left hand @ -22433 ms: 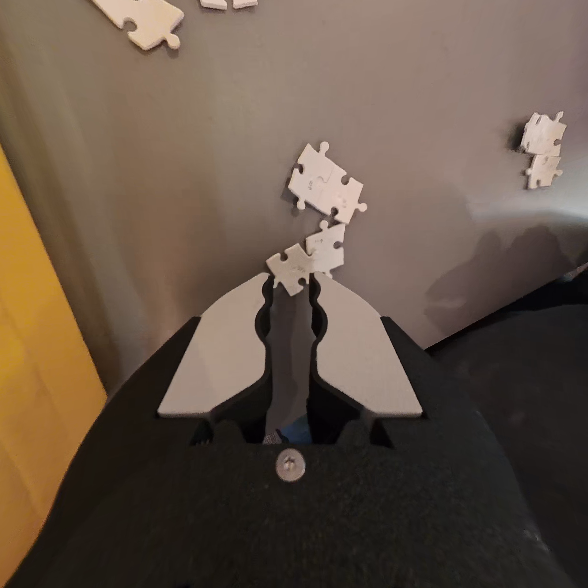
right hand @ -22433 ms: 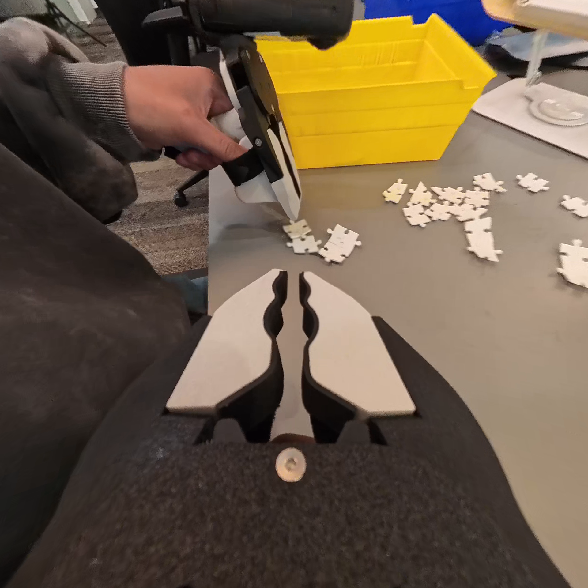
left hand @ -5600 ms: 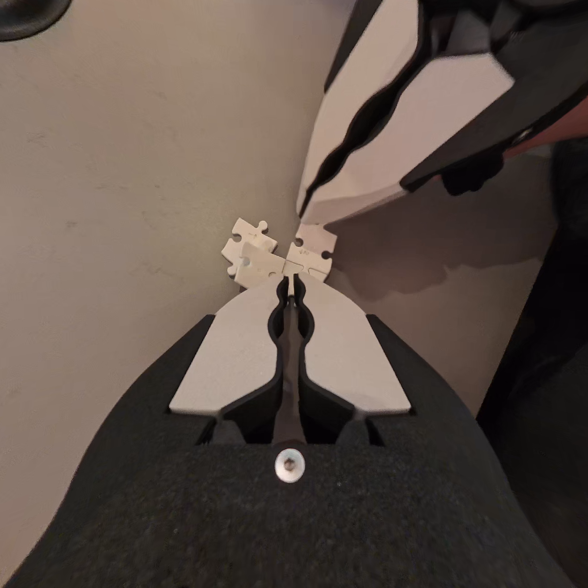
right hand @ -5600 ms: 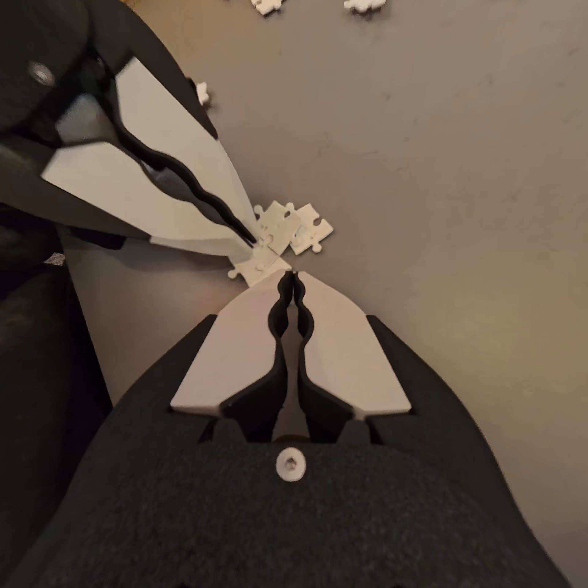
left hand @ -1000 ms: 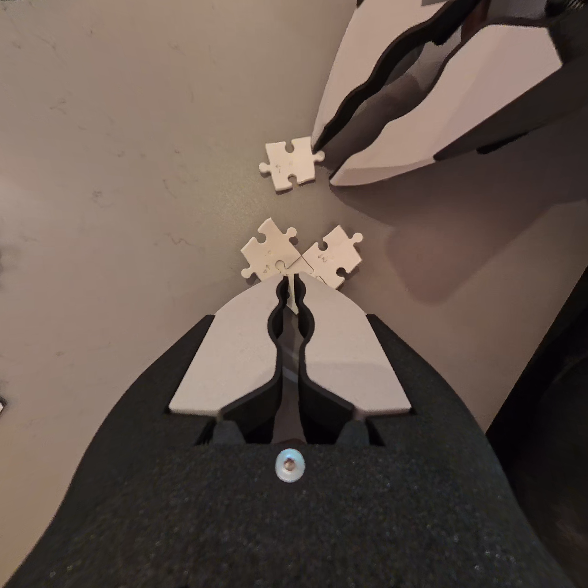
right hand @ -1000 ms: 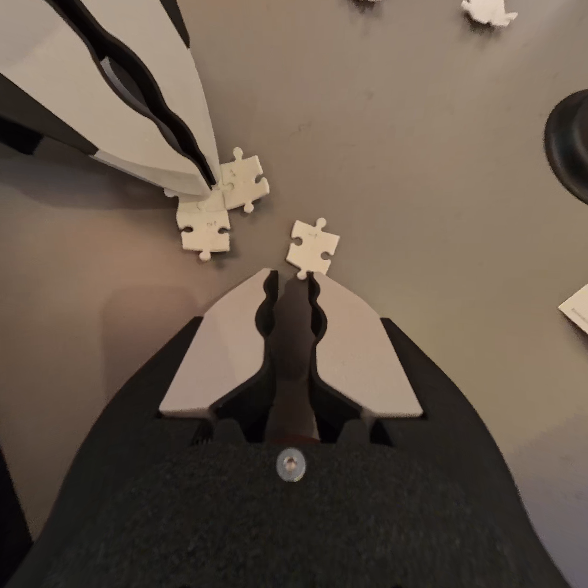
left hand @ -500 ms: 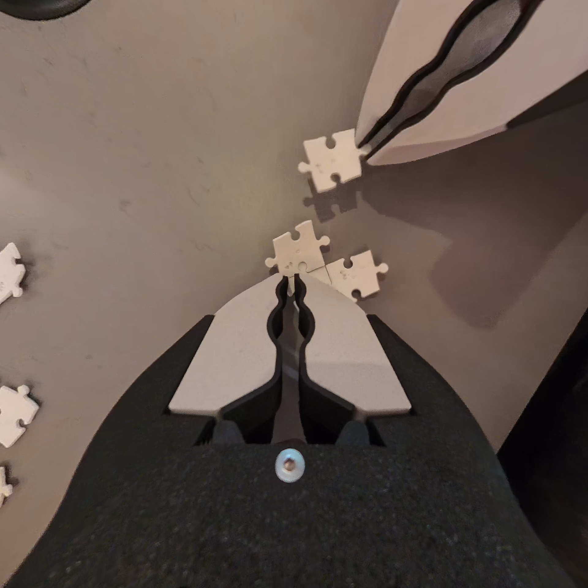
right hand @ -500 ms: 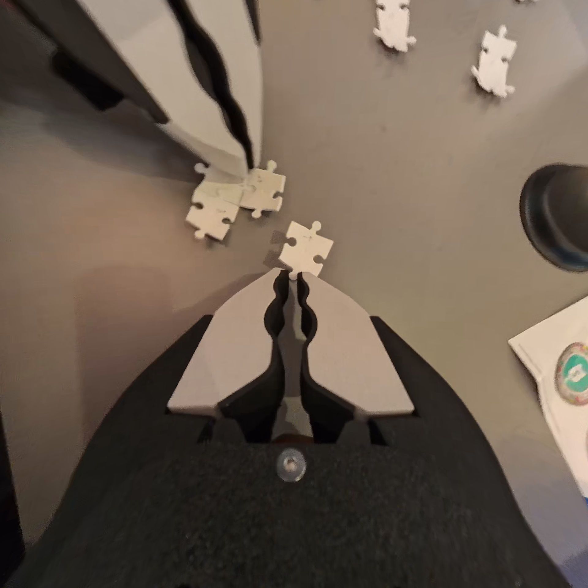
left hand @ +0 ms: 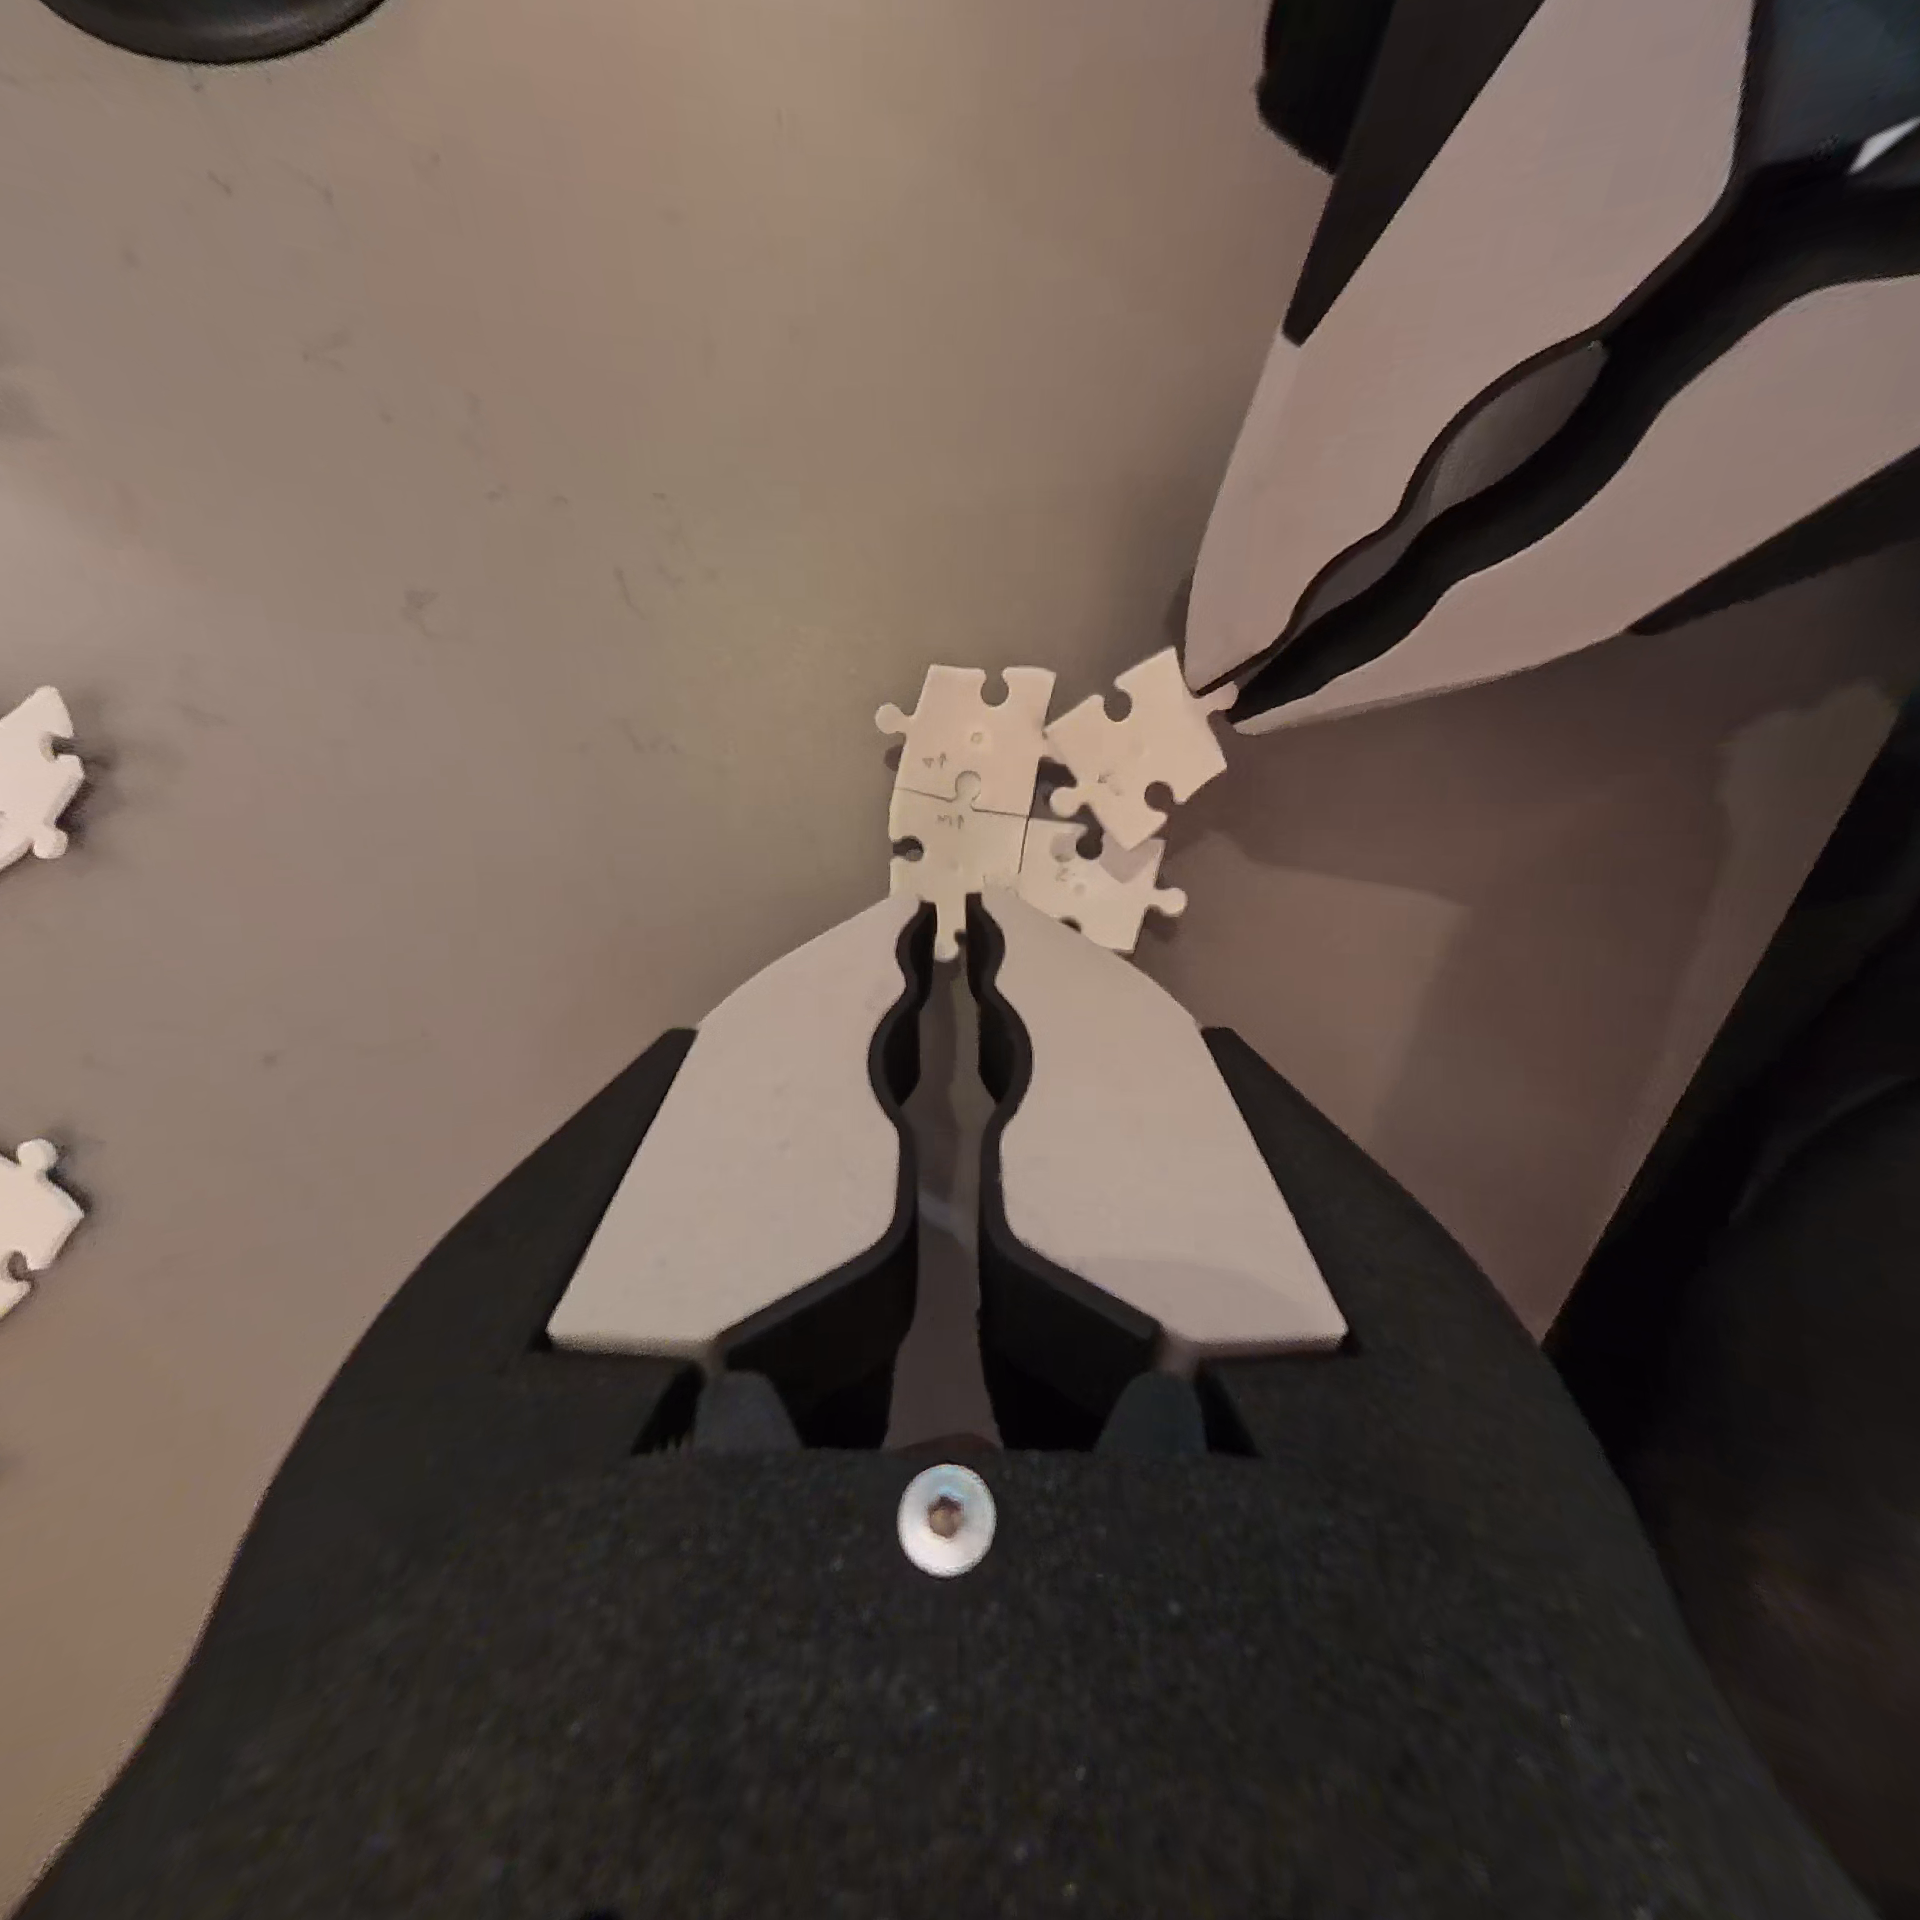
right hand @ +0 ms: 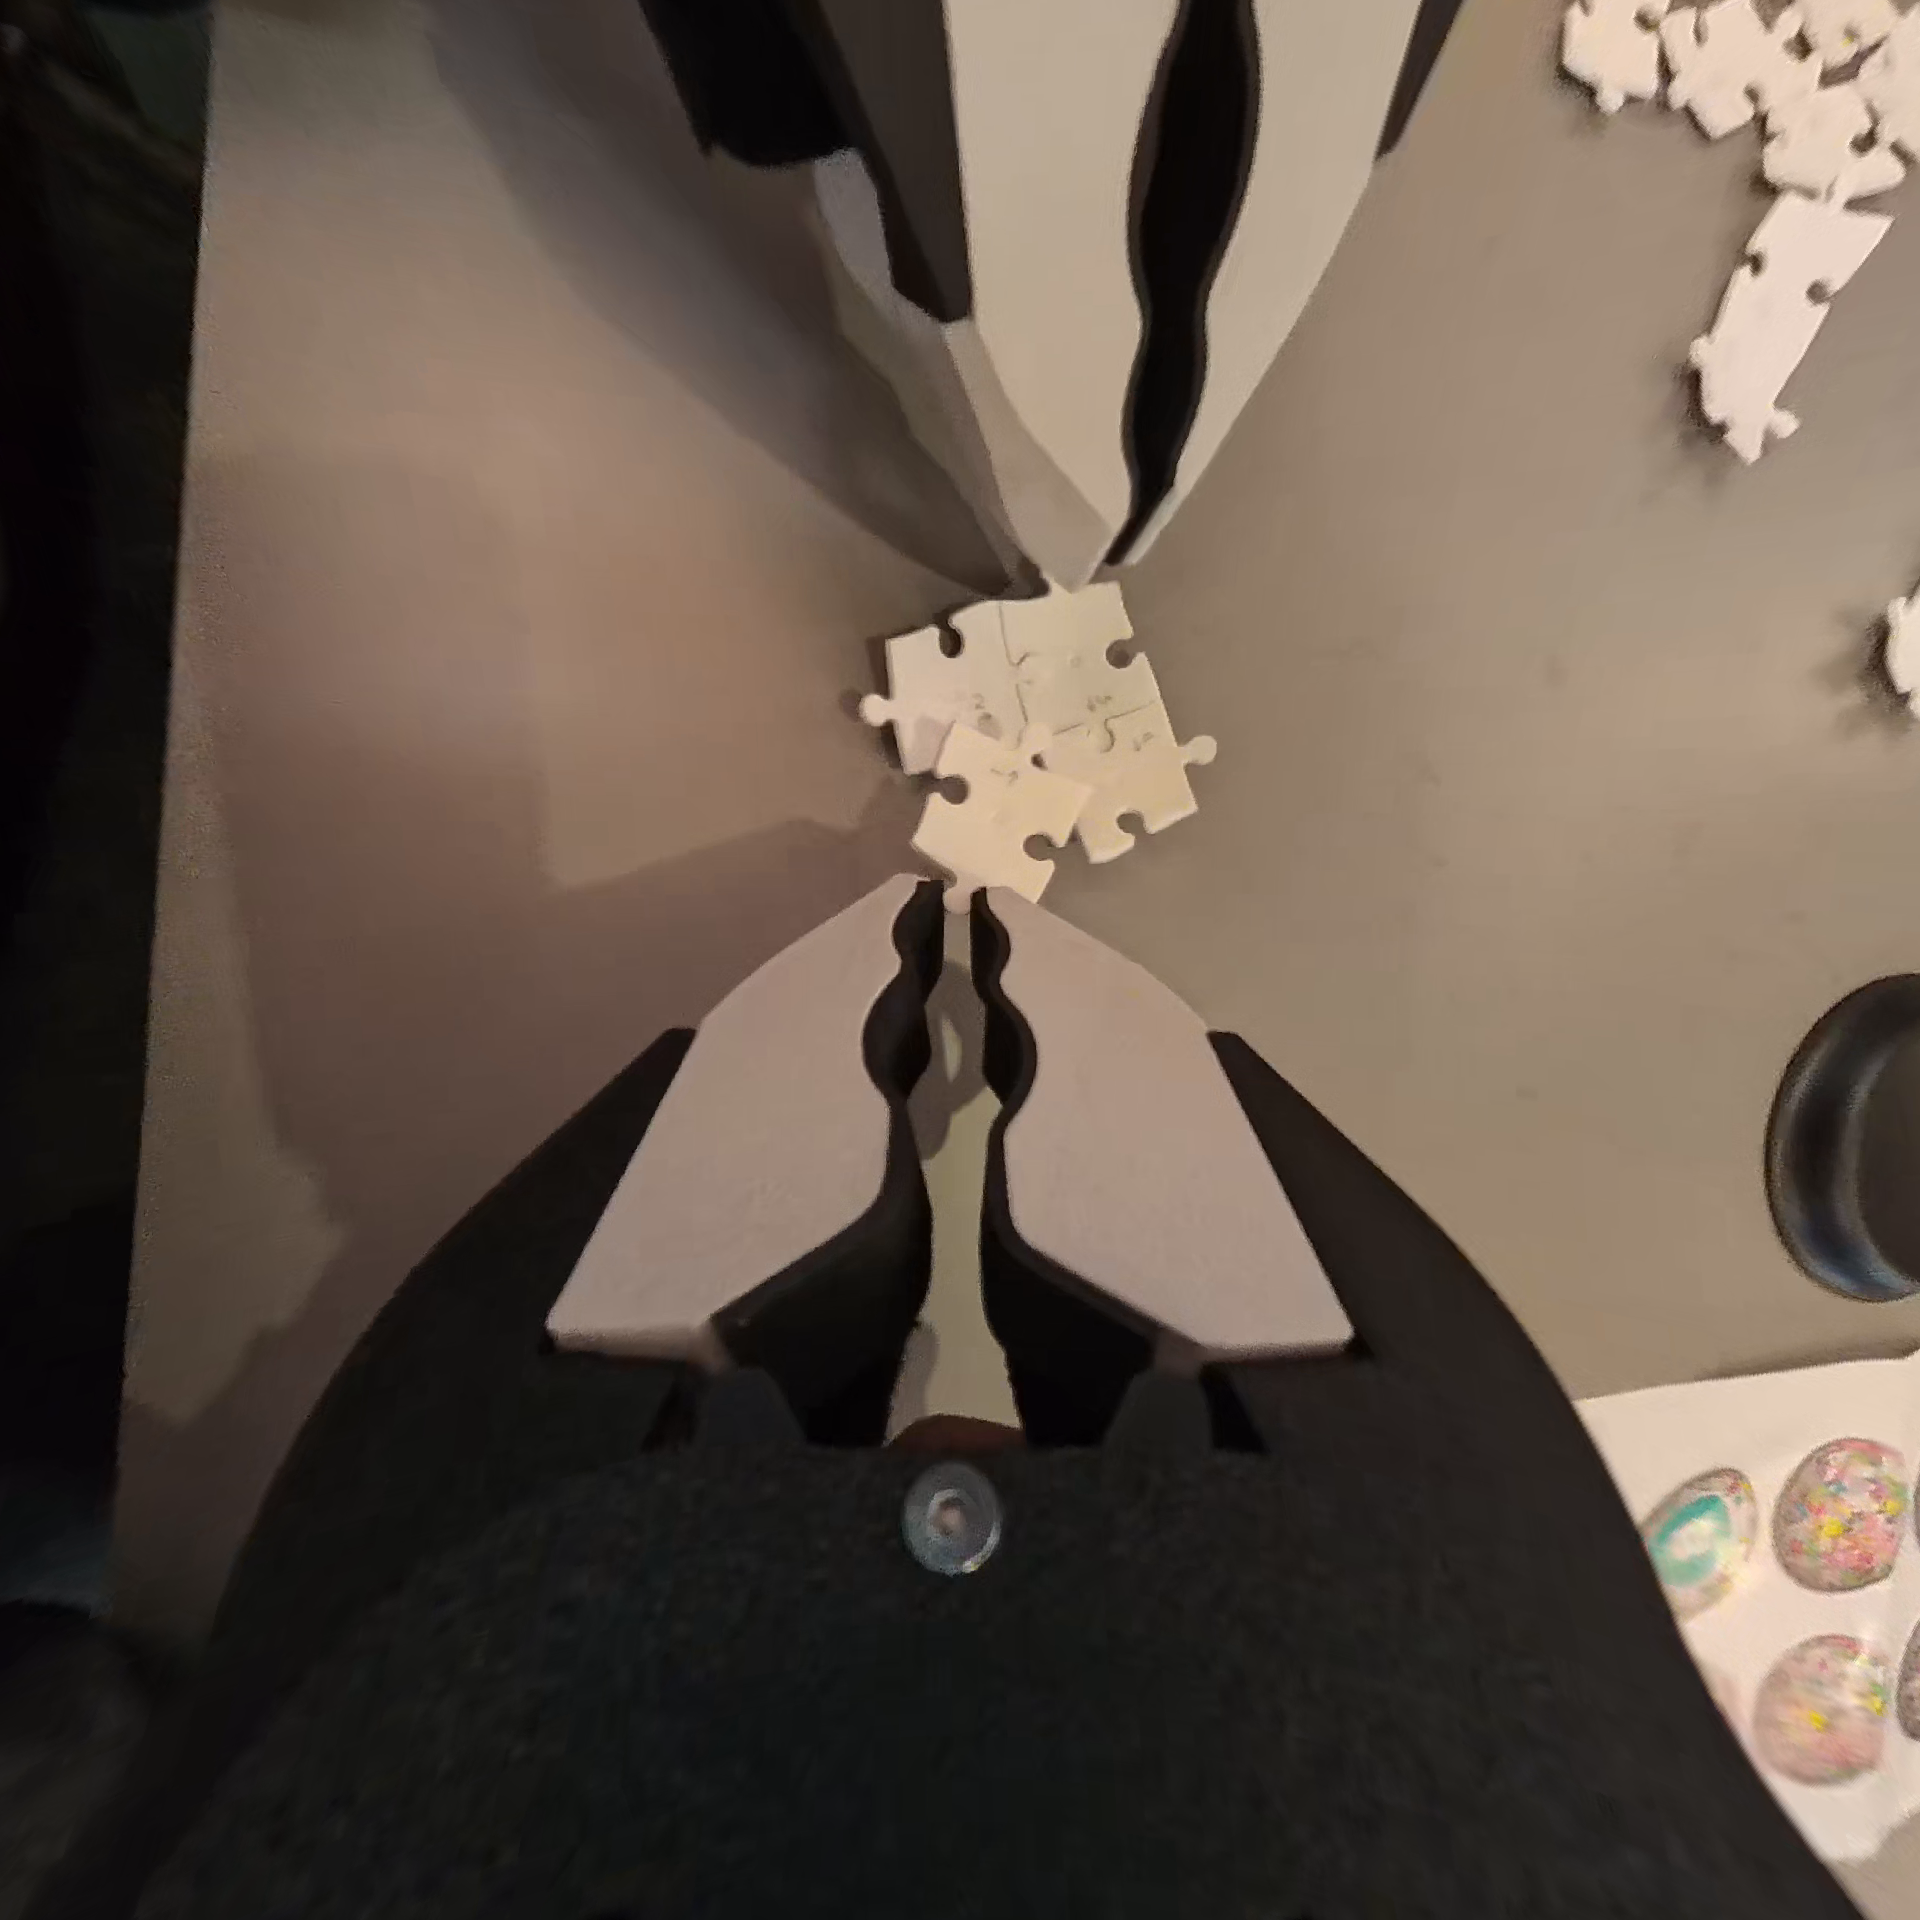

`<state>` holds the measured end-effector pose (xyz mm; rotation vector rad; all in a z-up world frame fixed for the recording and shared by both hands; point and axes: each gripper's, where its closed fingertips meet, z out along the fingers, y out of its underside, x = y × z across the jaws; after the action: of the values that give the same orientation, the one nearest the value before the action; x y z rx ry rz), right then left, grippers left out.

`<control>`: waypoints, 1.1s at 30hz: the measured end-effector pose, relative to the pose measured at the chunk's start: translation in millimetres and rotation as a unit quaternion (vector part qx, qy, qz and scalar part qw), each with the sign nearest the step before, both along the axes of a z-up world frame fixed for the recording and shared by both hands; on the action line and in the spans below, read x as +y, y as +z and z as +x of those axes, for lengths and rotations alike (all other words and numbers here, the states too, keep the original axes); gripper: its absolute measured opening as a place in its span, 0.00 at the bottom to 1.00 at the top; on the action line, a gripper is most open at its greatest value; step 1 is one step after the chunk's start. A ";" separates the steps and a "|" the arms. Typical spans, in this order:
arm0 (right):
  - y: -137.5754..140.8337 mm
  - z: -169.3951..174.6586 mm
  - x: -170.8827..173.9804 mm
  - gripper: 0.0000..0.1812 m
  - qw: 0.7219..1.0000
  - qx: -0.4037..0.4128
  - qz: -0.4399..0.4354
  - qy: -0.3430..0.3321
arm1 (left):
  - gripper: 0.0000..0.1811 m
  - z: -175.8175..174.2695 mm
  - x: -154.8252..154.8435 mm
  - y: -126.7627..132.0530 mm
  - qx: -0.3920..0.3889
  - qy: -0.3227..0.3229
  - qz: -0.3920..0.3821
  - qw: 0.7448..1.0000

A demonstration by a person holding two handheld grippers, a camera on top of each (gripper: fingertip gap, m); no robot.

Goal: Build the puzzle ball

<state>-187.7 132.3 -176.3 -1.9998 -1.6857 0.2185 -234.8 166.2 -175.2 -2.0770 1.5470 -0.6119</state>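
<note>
A joined cluster of three white puzzle pieces [left hand: 961,821] is held just above the grey table [left hand: 520,520]. My left gripper [left hand: 945,925] is shut on the cluster's near tab. My right gripper [right hand: 956,899] is shut on a single white piece [right hand: 997,821]. It holds that piece tilted over the cluster [right hand: 1060,675], overlapping its corner. In the left wrist view the right gripper [left hand: 1221,696] comes in from the upper right with the single piece [left hand: 1132,764]. In the right wrist view the left gripper [right hand: 1101,577] comes in from the top.
Loose white pieces [left hand: 31,769] lie at the left, and a pile [right hand: 1787,104] with a joined strip [right hand: 1787,312] at the upper right. A black round object [right hand: 1860,1143] stands at the right. A white sheet with ball pictures [right hand: 1818,1558] lies at the lower right. The table edge [right hand: 197,727] runs along the left. Tip to tip, the grippers are about 6 cm apart.
My right gripper shut on the single piece, lifted it and carried it over to the cluster, where it now overlaps. My left gripper kept its hold and turned the cluster slightly.
</note>
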 end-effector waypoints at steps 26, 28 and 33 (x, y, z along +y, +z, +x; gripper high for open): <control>13.6 -12.7 -7.7 0.03 0.999 -0.023 -0.006 0.048 | 0.04 3.5 3.9 -10.5 0.002 -0.009 -0.008 1.000; 6.4 -18.2 -7.3 0.03 0.997 -0.029 -0.020 0.067 | 0.04 2.4 4.9 -9.1 0.000 -0.007 -0.007 1.000; -8.5 -17.7 -7.8 0.03 0.995 -0.049 -0.042 0.081 | 0.04 -3.2 8.4 -8.0 -0.002 0.001 -0.007 1.000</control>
<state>-205.4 124.5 -184.9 -1.9634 -1.9324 0.2551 -238.0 174.6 -183.2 -2.0858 1.5430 -0.6280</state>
